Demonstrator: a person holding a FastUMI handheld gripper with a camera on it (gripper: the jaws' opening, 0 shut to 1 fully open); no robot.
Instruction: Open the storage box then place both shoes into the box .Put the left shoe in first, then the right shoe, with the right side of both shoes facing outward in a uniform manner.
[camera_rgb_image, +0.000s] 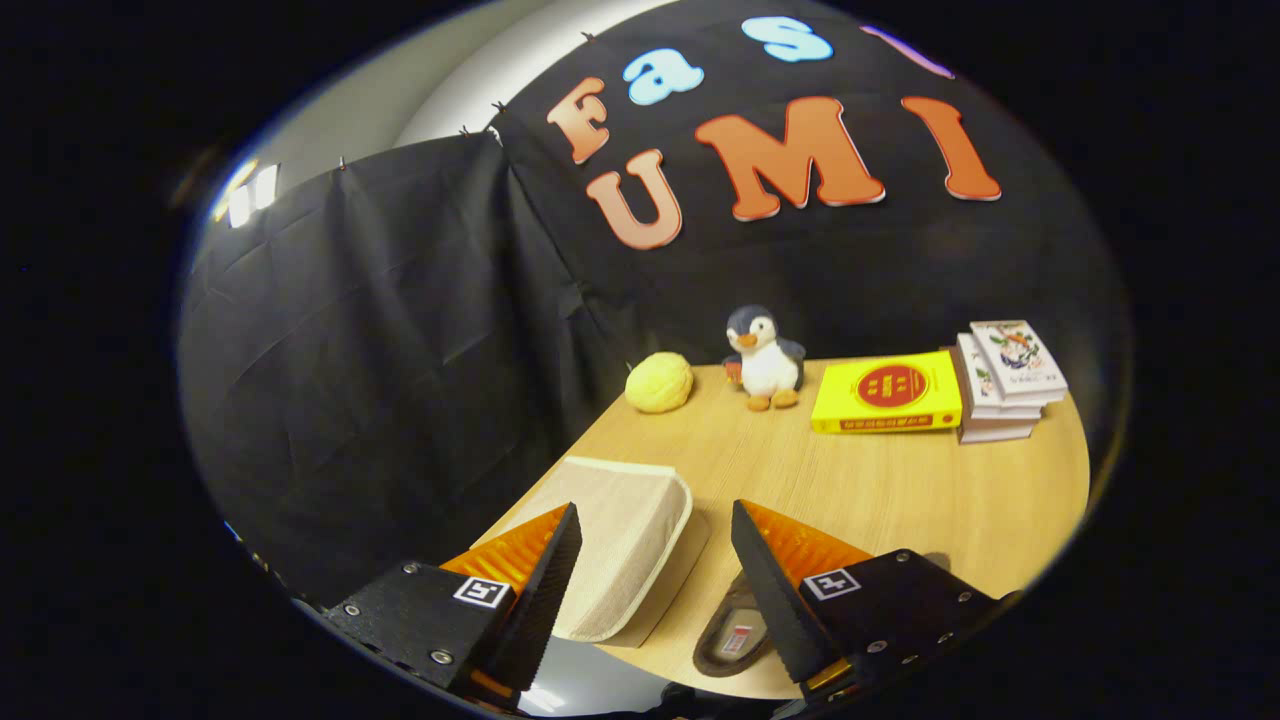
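Hovering open gripper over storage box, shoe.

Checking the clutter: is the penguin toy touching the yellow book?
Apart. In the gripper view, bare table shows between the penguin toy and the yellow book, both far beyond the open tongs.

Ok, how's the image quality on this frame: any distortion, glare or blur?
Gripper view: strong fisheye bending of the table edge; penguin and books sharp; open fingers and the shoe by them slightly soft; bright glare patch below the box.
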